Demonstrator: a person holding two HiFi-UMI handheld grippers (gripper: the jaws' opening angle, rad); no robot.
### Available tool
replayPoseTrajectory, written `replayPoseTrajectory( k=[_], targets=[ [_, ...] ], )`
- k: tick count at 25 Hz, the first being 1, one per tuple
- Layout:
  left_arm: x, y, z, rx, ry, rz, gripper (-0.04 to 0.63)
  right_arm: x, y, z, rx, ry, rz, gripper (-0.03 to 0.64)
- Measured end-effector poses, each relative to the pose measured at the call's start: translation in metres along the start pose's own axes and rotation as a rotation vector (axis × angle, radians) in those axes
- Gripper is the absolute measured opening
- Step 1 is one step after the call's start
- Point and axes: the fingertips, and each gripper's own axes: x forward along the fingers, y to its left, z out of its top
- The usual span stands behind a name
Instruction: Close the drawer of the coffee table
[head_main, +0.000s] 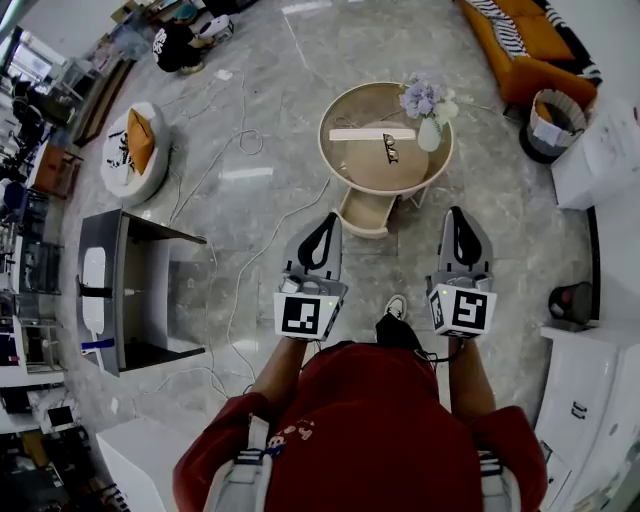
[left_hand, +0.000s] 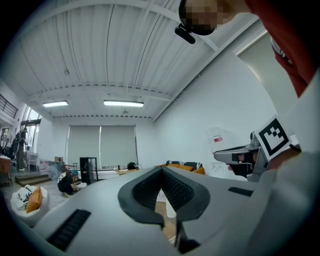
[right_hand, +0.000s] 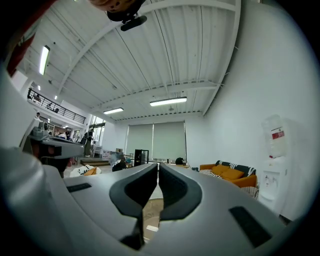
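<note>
The round beige coffee table (head_main: 331, 152) stands on the marble floor ahead of me. Its drawer (head_main: 366, 213) is pulled out toward me below the tabletop. On top sit a vase of pale flowers (head_main: 428, 108), sunglasses (head_main: 390, 150) and a flat white box (head_main: 372, 134). My left gripper (head_main: 325, 220) and right gripper (head_main: 457, 213) are held level side by side, short of the drawer and touching nothing. Both are shut and empty. In the left gripper view the left gripper (left_hand: 161, 170) shows a sliver of the table (left_hand: 161, 209) between its fingers, and so does the right gripper (right_hand: 158, 165) in its own view.
An orange sofa (head_main: 530, 40) and a basket (head_main: 555, 115) stand at the far right, with white cabinets (head_main: 600, 160) along the right wall. A grey desk (head_main: 140, 290) and a white pouf (head_main: 135, 150) are at the left. Cables (head_main: 250, 260) trail over the floor. A person (head_main: 180, 45) crouches far off.
</note>
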Motion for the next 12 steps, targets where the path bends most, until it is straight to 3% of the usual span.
replayPoseTrajectory(
  k=[8,12],
  targets=[
    [0.045,-0.004,0.0,0.018,0.013,0.039,0.012,0.042,-0.04,-0.002,0.036,-0.006,0.016,0.025],
    [0.052,0.0,-0.002,0.015,0.006,0.053,0.012,0.052,-0.042,-0.005,-0.021,0.003,0.038,0.025]
  ],
)
